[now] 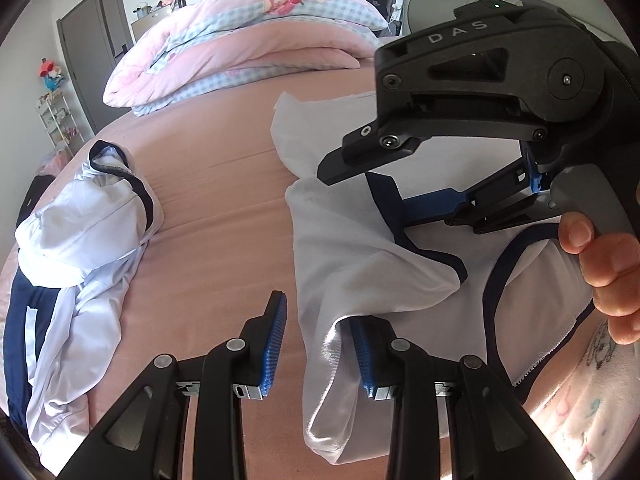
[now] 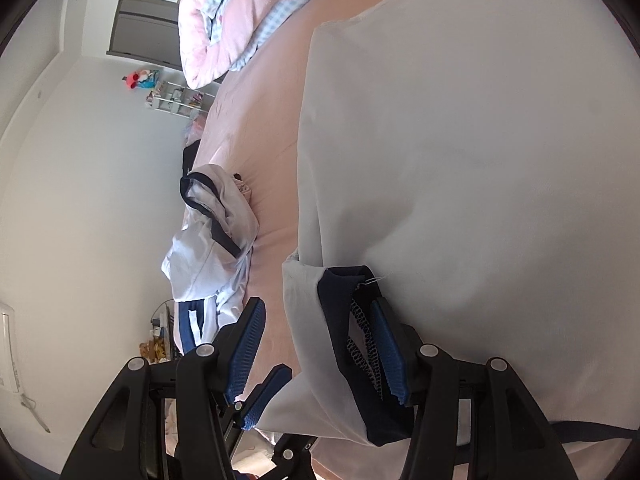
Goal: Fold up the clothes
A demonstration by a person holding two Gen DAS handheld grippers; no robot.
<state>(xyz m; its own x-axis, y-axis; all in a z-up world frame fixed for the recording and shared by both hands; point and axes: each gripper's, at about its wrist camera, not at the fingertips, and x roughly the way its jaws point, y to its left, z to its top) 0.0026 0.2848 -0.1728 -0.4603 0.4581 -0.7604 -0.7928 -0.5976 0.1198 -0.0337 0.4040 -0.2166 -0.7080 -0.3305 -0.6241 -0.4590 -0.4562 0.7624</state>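
Left claw (image 1: 318,344) spread wide, fabric draped over one pad, nothing pinched. Right claw (image 2: 320,348) also wide; the navy cuff hem lies against one pad, likely readying a grab for a sleeve fold. White navy-trimmed shirt (image 1: 344,240) lies spread on the bed (image 1: 224,200) near its front edge. Second crumpled garment (image 1: 80,240) waits toward the bed's left edge. "DAS" reads on the right claw's housing.
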